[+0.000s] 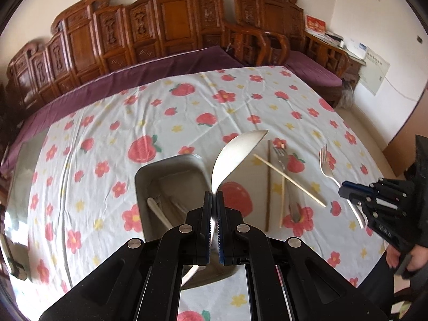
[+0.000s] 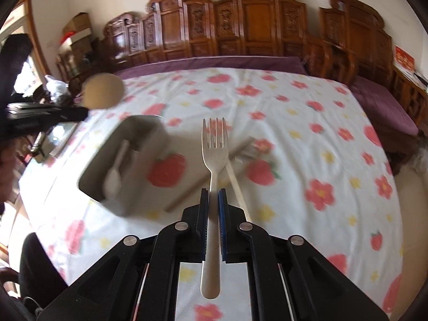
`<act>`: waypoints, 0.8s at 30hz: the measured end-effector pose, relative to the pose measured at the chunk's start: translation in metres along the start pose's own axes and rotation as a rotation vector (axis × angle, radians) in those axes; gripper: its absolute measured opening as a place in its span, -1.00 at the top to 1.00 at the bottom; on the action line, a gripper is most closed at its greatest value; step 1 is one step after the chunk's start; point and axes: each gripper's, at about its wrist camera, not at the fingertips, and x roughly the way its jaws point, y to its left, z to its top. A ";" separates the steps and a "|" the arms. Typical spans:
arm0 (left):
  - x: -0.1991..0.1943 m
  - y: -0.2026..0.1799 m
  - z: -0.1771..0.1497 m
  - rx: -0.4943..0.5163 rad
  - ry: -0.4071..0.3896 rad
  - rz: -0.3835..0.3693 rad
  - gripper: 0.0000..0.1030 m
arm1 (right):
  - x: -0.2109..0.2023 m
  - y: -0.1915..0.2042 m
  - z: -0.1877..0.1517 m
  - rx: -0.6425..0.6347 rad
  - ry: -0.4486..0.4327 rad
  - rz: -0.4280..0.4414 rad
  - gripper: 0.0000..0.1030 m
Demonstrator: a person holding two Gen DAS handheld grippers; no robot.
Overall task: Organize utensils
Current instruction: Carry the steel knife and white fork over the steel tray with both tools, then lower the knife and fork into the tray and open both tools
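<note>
- Left claw (image 1: 213,196): clamped on the neck of a pale spoon (image 1: 235,152), bowl raised toward 1 o'clock above the tray.
- Right claw (image 2: 213,195): clamped on a pale fork (image 2: 214,160), tines at 12 o'clock.
- Grey tray (image 1: 171,171): on the counter (image 1: 88,144), at 11 o'clock of the left claw, utensils inside.
- Chopsticks (image 1: 290,179) and a metal fork (image 1: 281,157): loose on the cloth, at 2 o'clock of the left claw.

Right gripper (image 2: 213,195) bottom centre, jaws clamped on pale fork (image 2: 214,157), tines up. Grey tray (image 2: 149,160) centre-left holds white spoon (image 2: 115,171). Chopsticks (image 2: 235,179) behind fork on floral tablecloth (image 2: 307,139).
</note>
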 end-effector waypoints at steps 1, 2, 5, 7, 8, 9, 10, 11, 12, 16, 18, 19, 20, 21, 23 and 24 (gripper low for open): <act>0.003 0.007 -0.002 -0.019 0.003 -0.002 0.94 | 0.000 0.007 0.004 -0.007 -0.002 0.010 0.83; 0.006 0.013 -0.004 -0.036 0.006 -0.005 0.94 | 0.002 0.018 0.009 -0.016 -0.006 0.023 0.83; 0.016 0.028 -0.008 -0.083 0.016 -0.014 0.94 | 0.009 0.041 0.020 -0.027 -0.006 0.061 0.83; 0.025 0.039 -0.011 -0.119 0.022 -0.028 0.94 | 0.013 0.056 0.026 -0.038 -0.006 0.081 0.83; 0.028 0.042 -0.012 -0.133 0.024 -0.032 0.94 | 0.015 0.062 0.028 -0.042 -0.006 0.086 0.83; 0.032 0.045 -0.013 -0.149 0.029 -0.036 0.94 | 0.017 0.068 0.031 -0.046 -0.004 0.093 0.83; 0.037 0.050 -0.014 -0.169 0.035 -0.042 0.94 | 0.020 0.074 0.033 -0.050 -0.002 0.097 0.83; 0.041 0.052 -0.015 -0.182 0.040 -0.047 0.94 | 0.021 0.078 0.035 -0.051 -0.001 0.100 0.83; 0.046 0.055 -0.017 -0.196 0.046 -0.051 0.94 | 0.023 0.082 0.037 -0.053 0.002 0.105 0.83; 0.063 0.060 -0.022 -0.221 0.067 -0.051 0.94 | 0.030 0.094 0.041 -0.061 0.013 0.118 0.83; 0.070 0.063 -0.022 -0.228 0.073 -0.054 0.94 | 0.035 0.098 0.043 -0.064 0.018 0.124 0.83; 0.072 0.064 -0.022 -0.234 0.073 -0.055 0.94 | 0.037 0.098 0.043 -0.064 0.019 0.125 0.83; 0.074 0.066 -0.021 -0.237 0.073 -0.056 0.94 | 0.039 0.100 0.043 -0.065 0.022 0.127 0.83; 0.076 0.068 -0.020 -0.241 0.071 -0.059 0.94 | 0.041 0.102 0.044 -0.065 0.024 0.130 0.83; 0.078 0.070 -0.017 -0.250 0.068 -0.062 0.94 | 0.044 0.106 0.045 -0.068 0.026 0.134 0.83; 0.080 0.072 -0.014 -0.257 0.067 -0.067 0.94 | 0.045 0.107 0.046 -0.069 0.026 0.135 0.83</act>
